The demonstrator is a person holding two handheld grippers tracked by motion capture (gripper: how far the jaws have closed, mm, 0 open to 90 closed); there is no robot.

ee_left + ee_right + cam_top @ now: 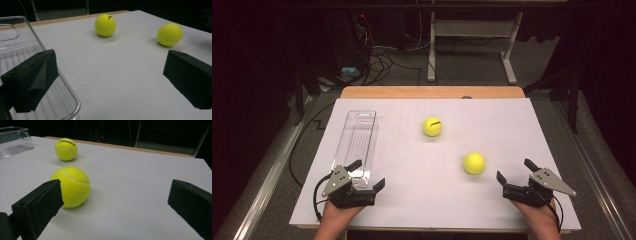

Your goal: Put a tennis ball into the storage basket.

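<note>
Behind left tool (368, 175), both tools wide, empty: clear tray's (362, 120) near end hidden.

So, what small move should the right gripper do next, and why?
Probably ease the right gripper forward and left toward the near tennis ball: its jaws stand open and empty, and that ball lies free on the table just ahead.

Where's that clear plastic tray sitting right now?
In the high view the clear tray lies lengthwise on the table's left side, its near end just beyond the open left gripper, left of both tennis balls.
</note>
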